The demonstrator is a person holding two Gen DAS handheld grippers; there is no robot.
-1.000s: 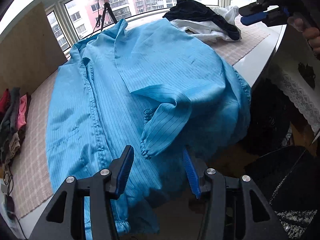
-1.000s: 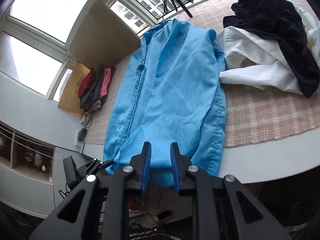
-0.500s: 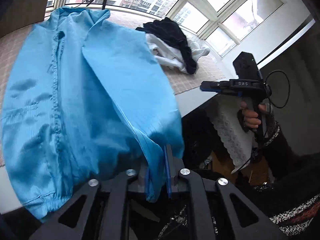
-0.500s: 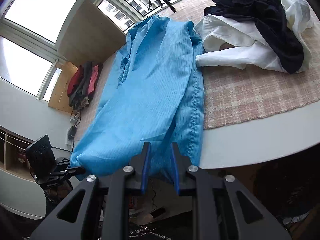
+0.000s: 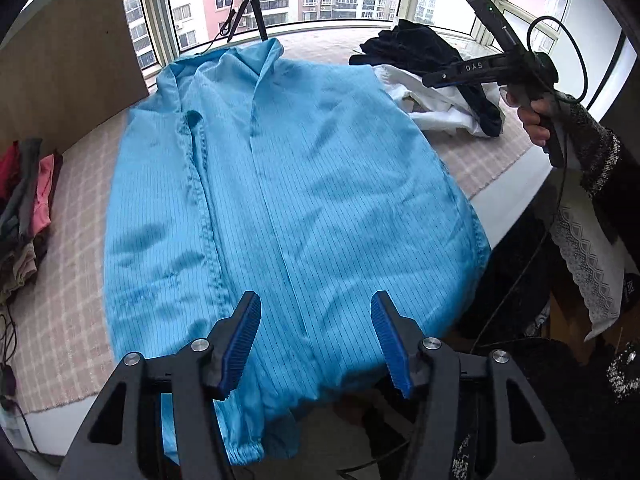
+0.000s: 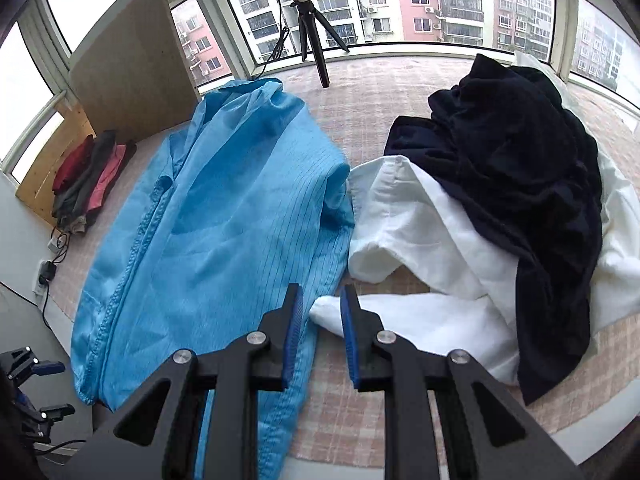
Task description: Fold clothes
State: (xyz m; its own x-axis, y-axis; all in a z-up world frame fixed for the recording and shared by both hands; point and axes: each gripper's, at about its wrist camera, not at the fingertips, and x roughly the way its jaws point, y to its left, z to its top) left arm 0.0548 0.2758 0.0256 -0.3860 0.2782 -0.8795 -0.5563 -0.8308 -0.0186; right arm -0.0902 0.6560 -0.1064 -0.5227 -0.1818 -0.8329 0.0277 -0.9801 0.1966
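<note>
A light blue pinstriped coat (image 5: 288, 200) lies lengthwise on the checked mat, collar toward the window, hem hanging over the near edge. It also shows in the right wrist view (image 6: 216, 240). My left gripper (image 5: 316, 340) is open and empty just above the coat's lower part. My right gripper (image 6: 320, 332) is open by a narrow gap and empty, hovering over the coat's right edge beside a white sleeve. In the left wrist view the right gripper (image 5: 440, 78) is held high at the right, above the white garment.
A white garment (image 6: 432, 248) under a dark navy one (image 6: 516, 176) is piled right of the coat. Folded red, grey and pink clothes (image 6: 88, 172) lie at the left by a wooden board (image 6: 132, 76). A tripod (image 6: 316, 40) stands at the window. The platform edge (image 5: 516, 200) drops off at right.
My left gripper was shut on the coat's lower edge; it has let go and now stands open over the spread coat. My right gripper has moved forward to the coat's right side.
</note>
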